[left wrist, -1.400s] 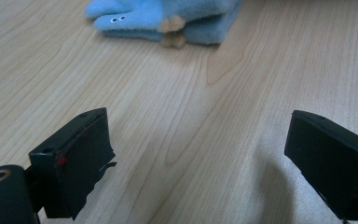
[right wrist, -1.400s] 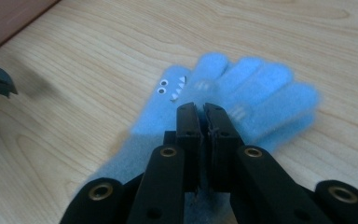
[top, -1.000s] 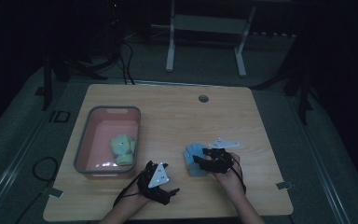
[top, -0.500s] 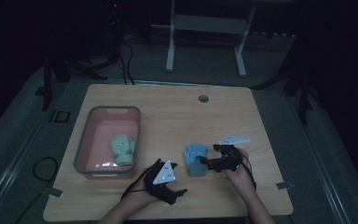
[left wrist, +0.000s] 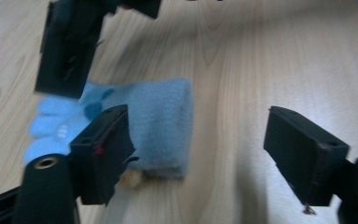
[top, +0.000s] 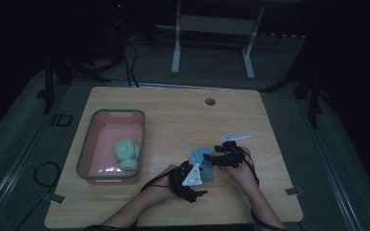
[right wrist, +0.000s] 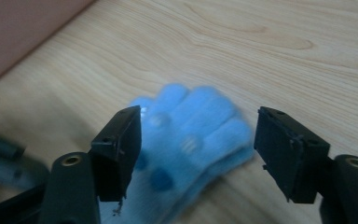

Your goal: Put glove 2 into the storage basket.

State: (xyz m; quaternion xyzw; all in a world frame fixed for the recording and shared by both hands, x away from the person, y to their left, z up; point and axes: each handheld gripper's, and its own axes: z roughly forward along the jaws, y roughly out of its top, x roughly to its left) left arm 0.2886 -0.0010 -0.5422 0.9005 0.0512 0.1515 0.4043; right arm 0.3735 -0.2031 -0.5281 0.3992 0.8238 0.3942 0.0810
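Pale wood, the rectangular table (top: pixel 173 115) carries everything; on it, well off from both grippers toward the person's left, sits a pink plastic tub with a grey rim (top: pixel 87 155) holding a bundle of yellow-green cloth (top: pixel 127 155); between the two grippers lies a light blue knitted glove with darker blue dots (top: pixel 200 155), flat on the wood. The right gripper (top: pixel 211 160) has the glove's finger end between its pads; its jaws have just been closing, yet a gap shows on either side and nothing is pinched. The left gripper (top: pixel 207 174) has the cuff end (left wrist: pixel 161 130) just beyond its one pad, its jaws likewise closing, apart, gripping nothing.
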